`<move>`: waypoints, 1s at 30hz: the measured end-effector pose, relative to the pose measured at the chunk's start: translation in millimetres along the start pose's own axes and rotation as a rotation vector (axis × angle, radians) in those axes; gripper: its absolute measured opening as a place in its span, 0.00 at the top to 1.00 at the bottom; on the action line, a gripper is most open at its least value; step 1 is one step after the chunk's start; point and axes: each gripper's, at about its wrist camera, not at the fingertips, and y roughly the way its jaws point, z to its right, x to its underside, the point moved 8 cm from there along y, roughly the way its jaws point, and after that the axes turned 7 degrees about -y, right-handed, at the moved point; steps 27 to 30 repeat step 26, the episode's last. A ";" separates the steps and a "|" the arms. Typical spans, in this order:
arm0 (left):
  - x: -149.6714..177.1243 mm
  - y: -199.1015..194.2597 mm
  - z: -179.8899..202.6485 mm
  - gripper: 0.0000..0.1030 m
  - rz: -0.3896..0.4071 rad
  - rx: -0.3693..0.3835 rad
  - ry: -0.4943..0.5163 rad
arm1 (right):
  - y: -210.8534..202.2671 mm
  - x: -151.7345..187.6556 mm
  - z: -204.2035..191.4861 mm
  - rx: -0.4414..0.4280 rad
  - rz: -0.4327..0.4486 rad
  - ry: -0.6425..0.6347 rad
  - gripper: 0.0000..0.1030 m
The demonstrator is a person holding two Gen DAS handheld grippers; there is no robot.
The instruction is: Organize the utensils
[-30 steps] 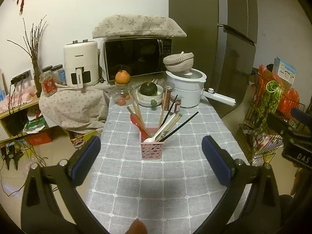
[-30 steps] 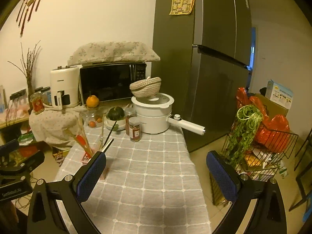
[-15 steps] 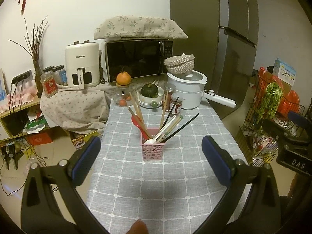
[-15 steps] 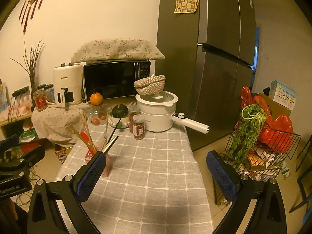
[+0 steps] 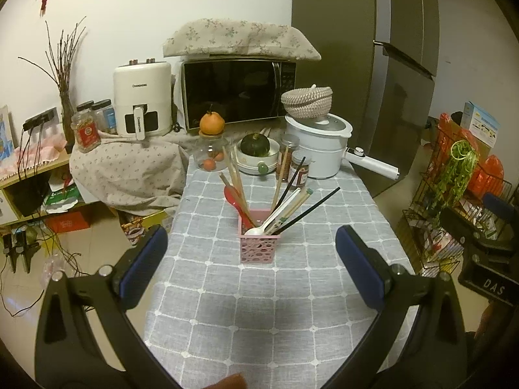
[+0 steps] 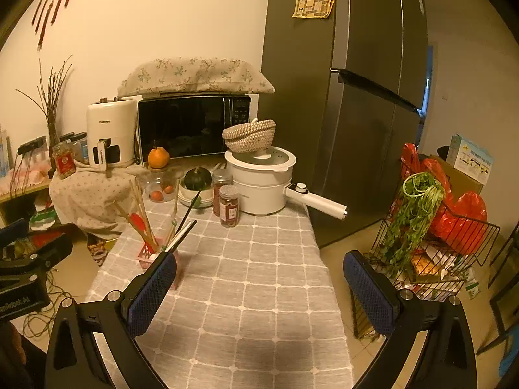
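Observation:
A pink perforated utensil holder [image 5: 259,247] stands mid-table on the grey checked tablecloth [image 5: 269,308]. It holds wooden chopsticks [image 5: 234,178], black chopsticks [image 5: 311,206], a red spatula [image 5: 234,198] and a white spoon [image 5: 259,229]. My left gripper [image 5: 251,264] is open and empty, held back from the holder. In the right wrist view the holder [image 6: 147,254] sits partly behind the left finger. My right gripper [image 6: 259,287] is open and empty above the cloth.
At the table's far end stand a white pot [image 5: 319,149] with a long handle, a woven basket [image 5: 306,100], spice jars [image 6: 228,206], a bowl with a green squash [image 5: 256,147] and a glass jar [image 5: 211,155]. A wire rack [image 6: 431,246] stands right.
Both grippers have drawn back and risen a little, so the table and holder look slightly farther. Nothing on the table has moved. Both stay open.

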 end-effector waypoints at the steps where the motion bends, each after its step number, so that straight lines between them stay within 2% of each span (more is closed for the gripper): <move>1: 0.1 0.5 0.1 0.00 -0.002 -0.001 0.000 | 0.6 0.2 -0.2 -0.001 -0.001 0.001 0.00; 20: 3.3 2.4 4.2 0.00 -0.009 0.012 0.003 | 3.5 2.3 -2.1 -0.008 -0.004 0.003 0.00; 26: 7.8 8.0 5.8 0.00 -0.035 0.047 -0.059 | 10.2 5.6 -5.7 -0.014 -0.015 0.000 0.00; 30: 7.8 8.0 5.8 0.00 -0.035 0.047 -0.059 | 10.2 5.6 -5.7 -0.014 -0.015 0.000 0.00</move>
